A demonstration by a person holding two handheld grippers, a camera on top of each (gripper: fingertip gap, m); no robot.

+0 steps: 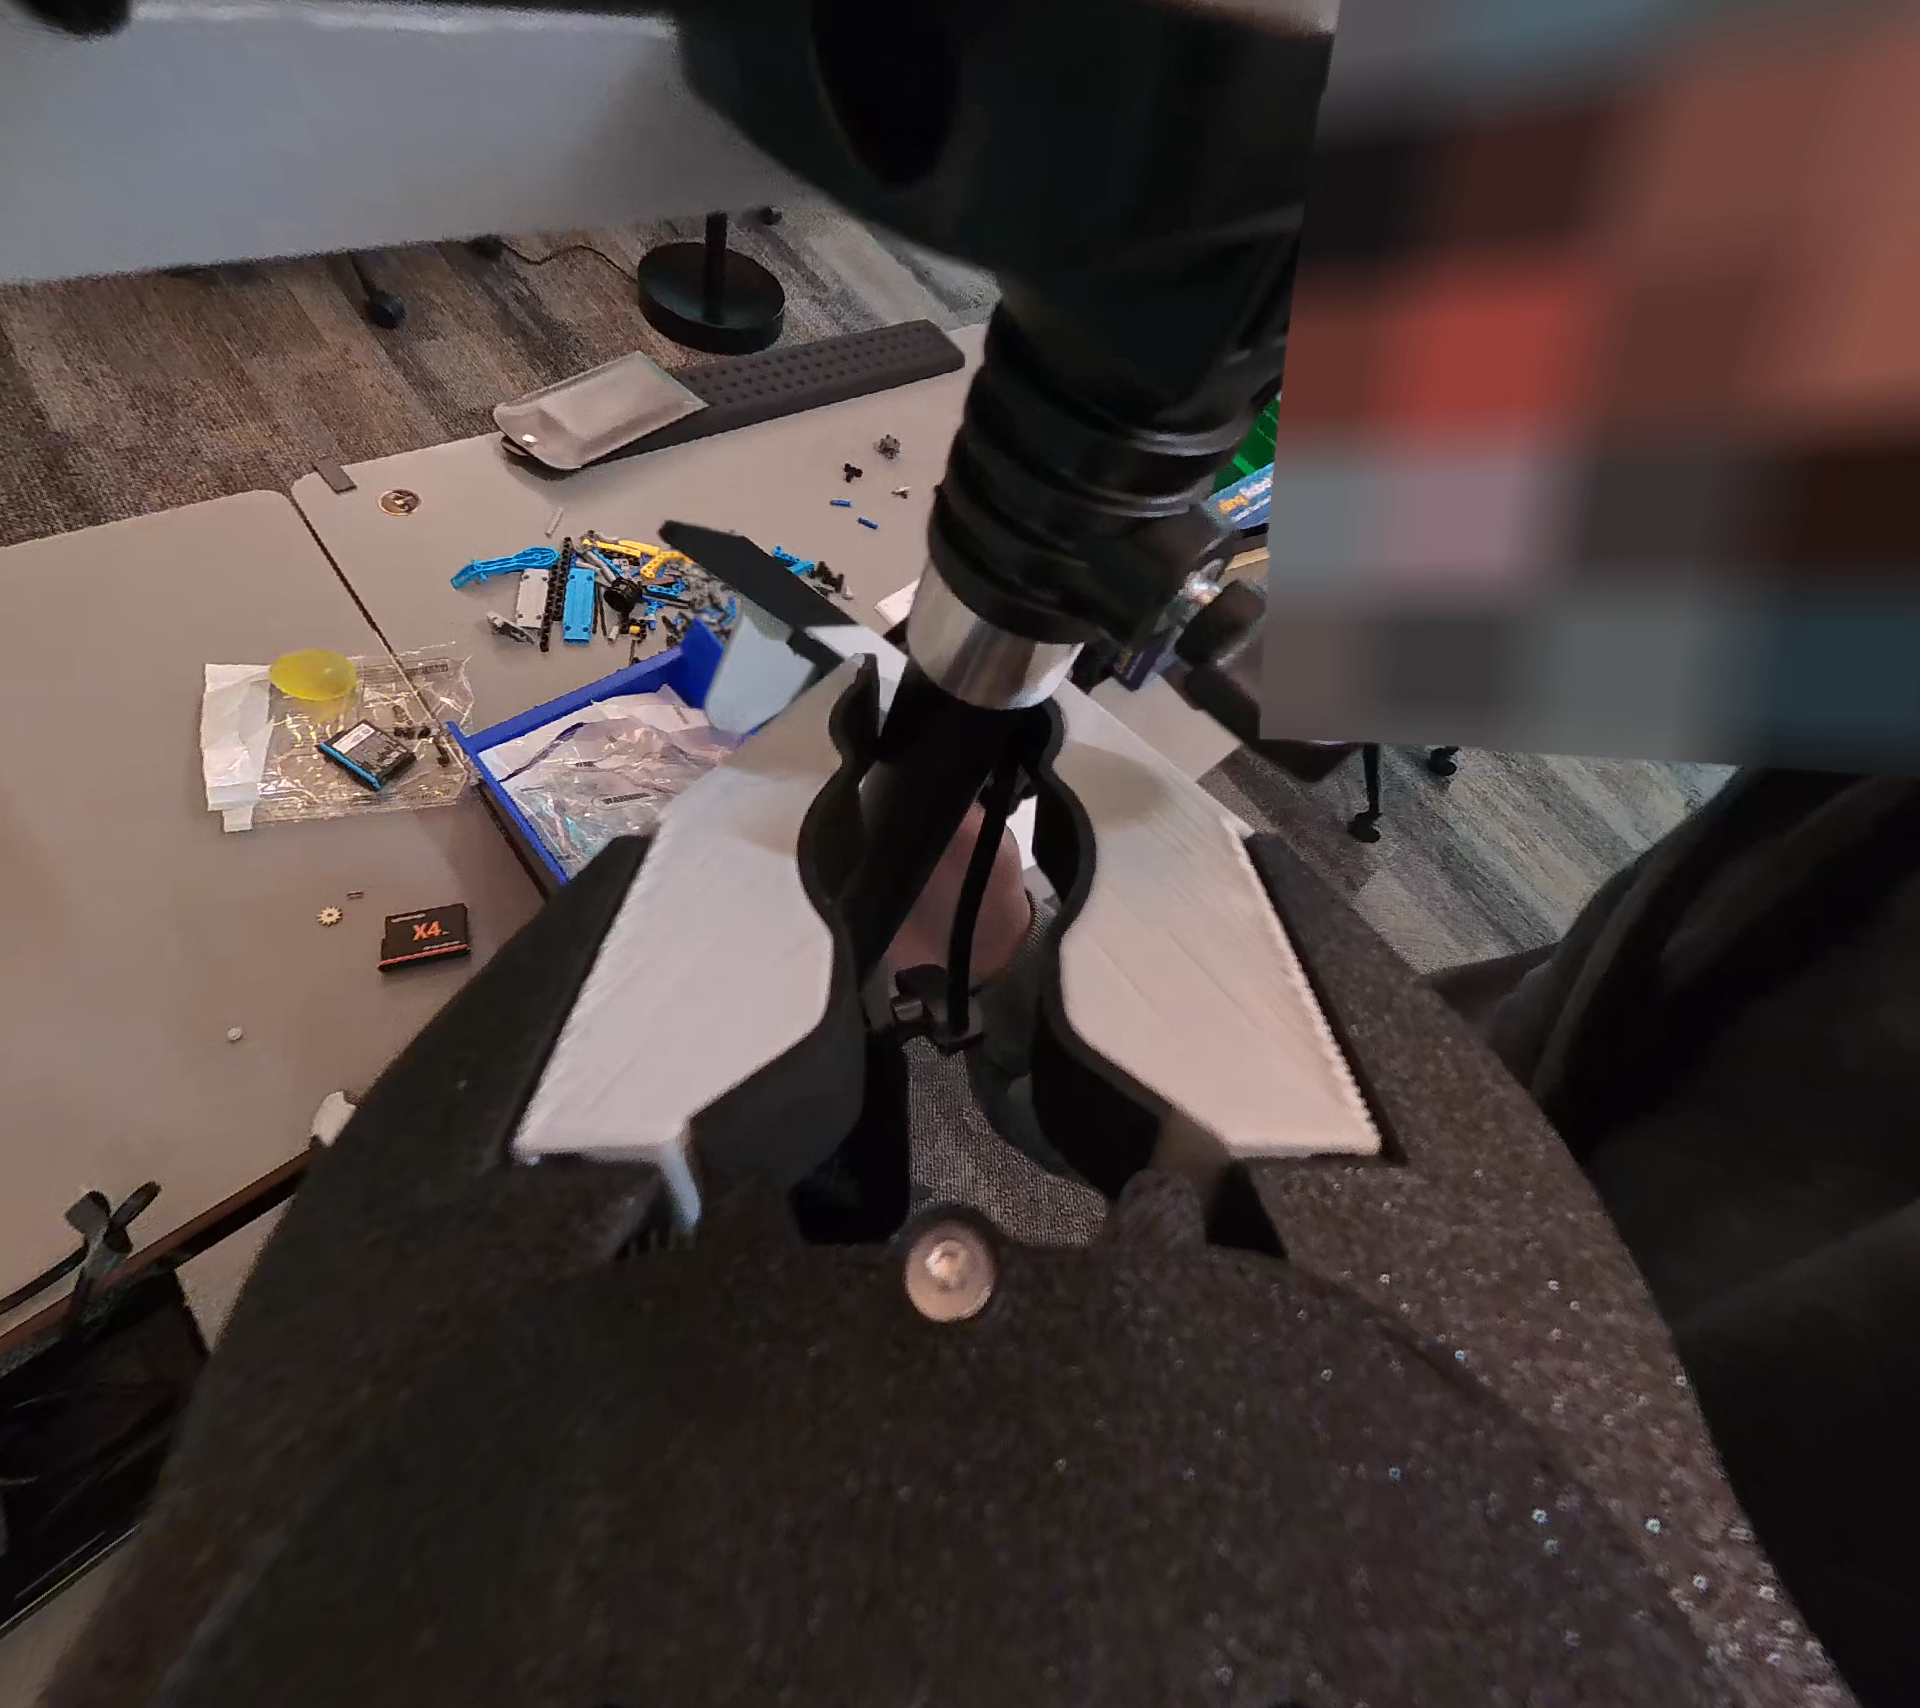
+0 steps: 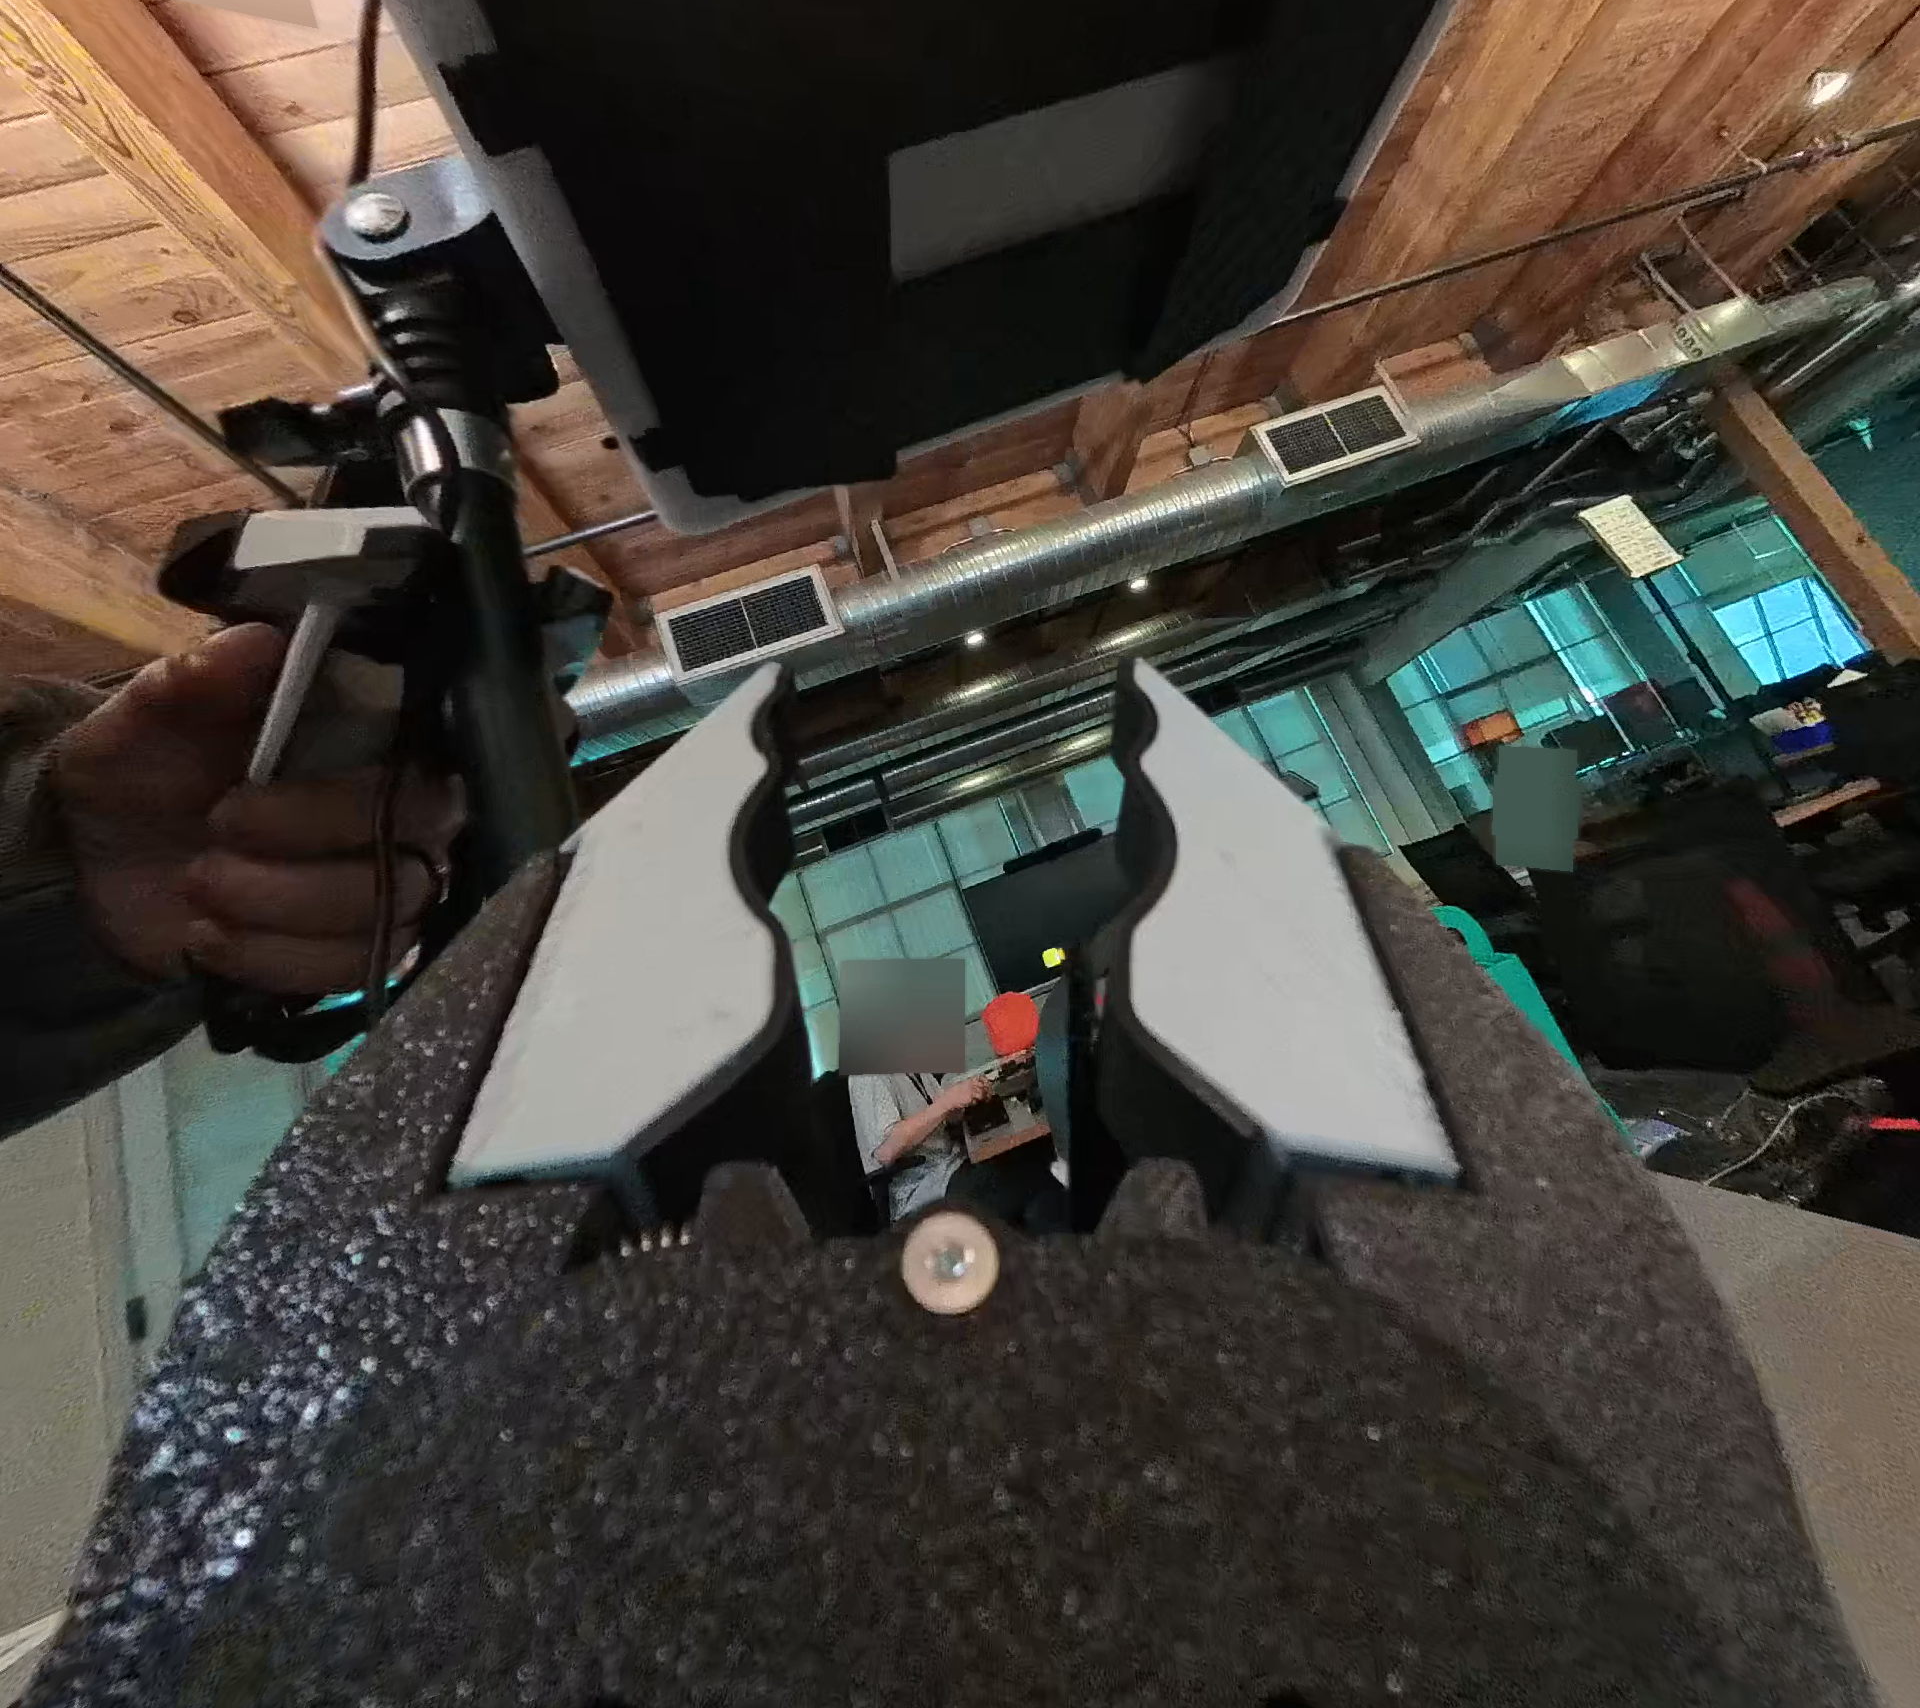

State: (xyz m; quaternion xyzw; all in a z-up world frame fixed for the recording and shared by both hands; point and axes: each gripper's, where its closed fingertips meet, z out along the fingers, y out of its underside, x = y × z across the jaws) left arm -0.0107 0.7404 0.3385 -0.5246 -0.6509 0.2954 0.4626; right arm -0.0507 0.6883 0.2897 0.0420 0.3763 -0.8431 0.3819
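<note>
Pole (image 1: 935,785) between left gripper (image 1: 951,702) fingers.

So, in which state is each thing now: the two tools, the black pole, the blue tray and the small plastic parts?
left tool: closed around the black pole, seems to grip it.
right tool: open, empty, pointing toward the ceiling.
black pole: between the left tool's jaws.
blue tray: upright on the table, clear bags inside.
plastic parts: loose, scattered on the grey table.

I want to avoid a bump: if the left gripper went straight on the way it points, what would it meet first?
The left gripper already has a black pole between its fingers; going on it would likely meet the pole's metal collar, though depth is unclear.
</note>
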